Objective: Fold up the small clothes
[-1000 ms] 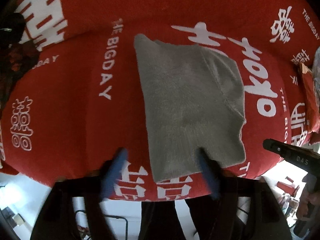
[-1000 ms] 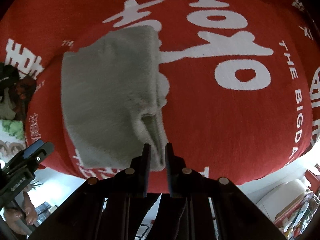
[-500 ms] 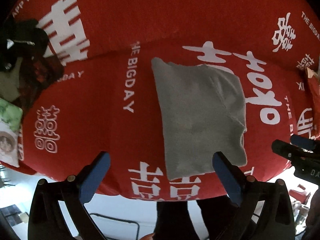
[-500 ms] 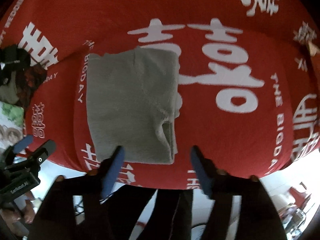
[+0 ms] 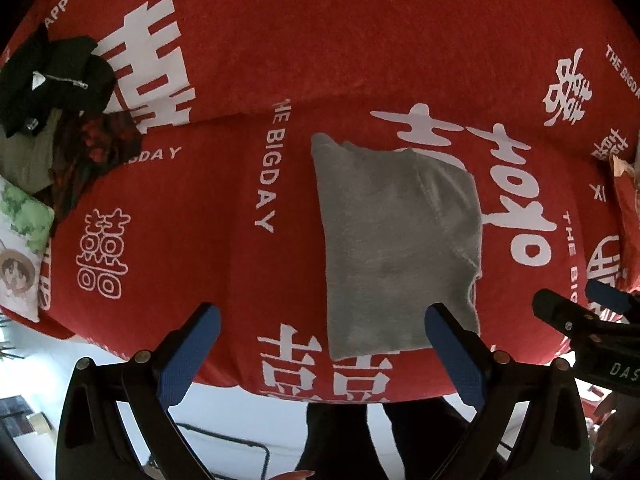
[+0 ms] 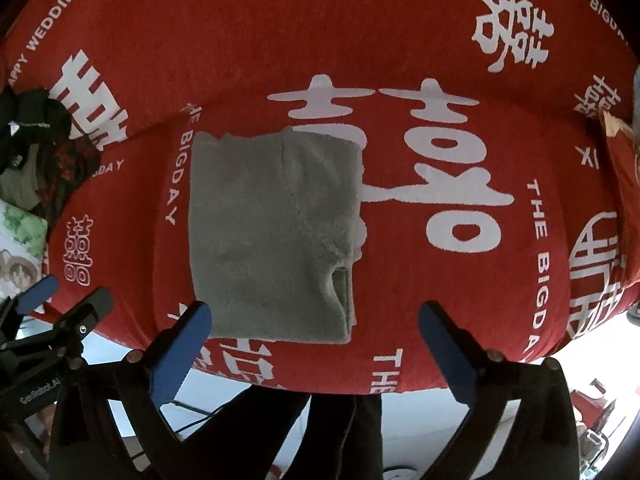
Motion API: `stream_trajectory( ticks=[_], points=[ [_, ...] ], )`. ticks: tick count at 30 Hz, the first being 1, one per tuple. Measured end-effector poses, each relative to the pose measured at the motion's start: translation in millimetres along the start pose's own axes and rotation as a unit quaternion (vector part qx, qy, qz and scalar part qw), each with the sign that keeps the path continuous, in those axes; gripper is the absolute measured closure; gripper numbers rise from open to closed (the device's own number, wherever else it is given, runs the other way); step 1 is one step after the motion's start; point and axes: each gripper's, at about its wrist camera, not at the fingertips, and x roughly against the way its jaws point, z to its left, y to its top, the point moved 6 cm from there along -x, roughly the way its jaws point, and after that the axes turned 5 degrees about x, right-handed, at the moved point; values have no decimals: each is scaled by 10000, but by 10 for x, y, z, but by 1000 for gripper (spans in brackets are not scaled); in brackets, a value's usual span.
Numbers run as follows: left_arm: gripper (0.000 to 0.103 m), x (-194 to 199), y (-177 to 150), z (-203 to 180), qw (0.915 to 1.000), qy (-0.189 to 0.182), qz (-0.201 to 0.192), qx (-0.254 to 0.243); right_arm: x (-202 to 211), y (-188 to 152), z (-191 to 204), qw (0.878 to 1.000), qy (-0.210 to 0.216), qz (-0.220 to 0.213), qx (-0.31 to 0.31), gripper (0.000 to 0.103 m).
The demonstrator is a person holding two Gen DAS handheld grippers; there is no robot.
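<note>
A grey fleece garment point(image 5: 396, 248) lies folded into a rough rectangle on the red cloth point(image 5: 200, 208) with white lettering; it also shows in the right wrist view point(image 6: 272, 240). My left gripper point(image 5: 320, 354) is open and empty, held above the cloth's near edge, its right finger over the garment's near corner. My right gripper point(image 6: 314, 348) is open and empty, held above the garment's near edge. Each gripper shows at the edge of the other's view, the right one point(image 5: 592, 320) and the left one point(image 6: 60, 312).
A pile of dark clothes point(image 5: 52, 108) and a printed cushion point(image 5: 20, 256) lie at the left end of the red cloth. Something red and orange point(image 5: 628, 200) lies at the right edge. The surface's near edge drops to a pale floor point(image 6: 224, 392).
The right gripper let go of the garment's near edge and opened. Both grippers pulled back and up from the garment, which stays flat.
</note>
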Motion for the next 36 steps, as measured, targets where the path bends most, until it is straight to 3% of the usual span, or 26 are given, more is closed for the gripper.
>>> stream_trajectory(
  ticks=[36],
  points=[
    [1, 21, 39, 36, 9998, 121, 139, 18, 73, 82, 3, 9997, -150, 151, 107, 0]
  ],
)
